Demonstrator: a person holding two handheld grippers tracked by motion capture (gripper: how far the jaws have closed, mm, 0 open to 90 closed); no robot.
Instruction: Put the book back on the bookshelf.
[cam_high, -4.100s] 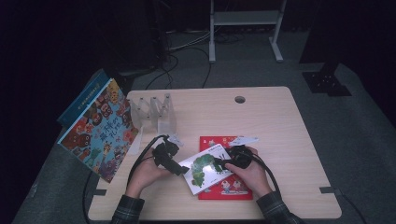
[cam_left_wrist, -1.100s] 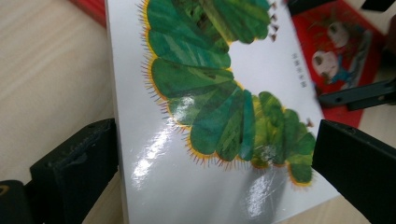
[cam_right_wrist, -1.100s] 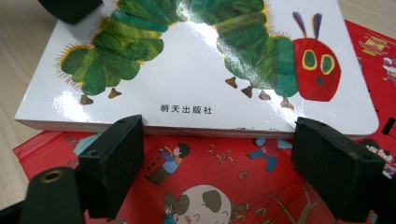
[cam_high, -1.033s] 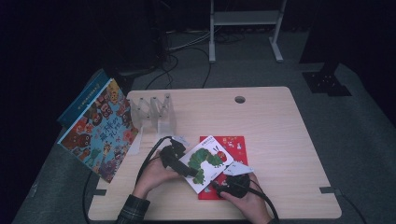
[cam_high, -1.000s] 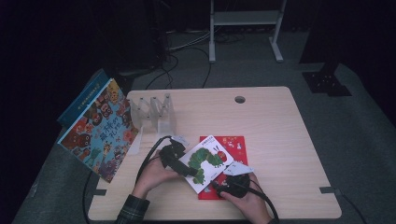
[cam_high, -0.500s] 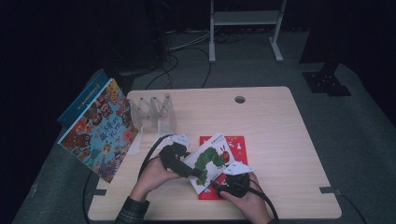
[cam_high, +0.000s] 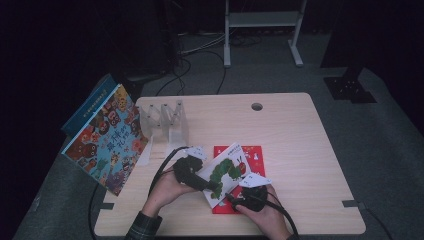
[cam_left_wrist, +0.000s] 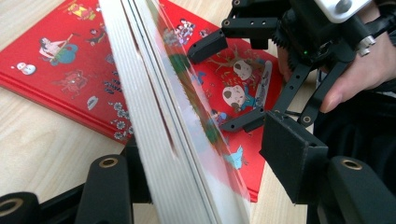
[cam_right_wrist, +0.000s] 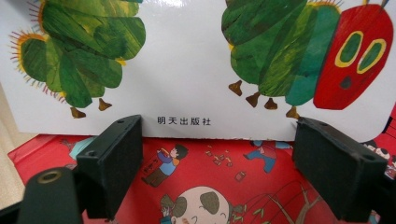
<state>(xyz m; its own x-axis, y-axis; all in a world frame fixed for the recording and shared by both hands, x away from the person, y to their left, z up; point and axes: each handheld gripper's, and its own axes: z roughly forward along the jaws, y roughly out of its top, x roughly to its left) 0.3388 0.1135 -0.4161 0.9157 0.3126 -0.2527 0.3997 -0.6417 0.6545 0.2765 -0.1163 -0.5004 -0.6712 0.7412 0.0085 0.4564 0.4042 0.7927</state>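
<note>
White caterpillar book (cam_left_wrist: 182, 140) between closing left gripper (cam_left_wrist: 205, 186) fingers; right gripper (cam_right_wrist: 219, 154) fingers spread below its edge.

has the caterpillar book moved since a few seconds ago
Yes. The caterpillar book lay flat over the red book; now its left edge is tilted up between the left gripper jaws, which have just been closing.
</note>
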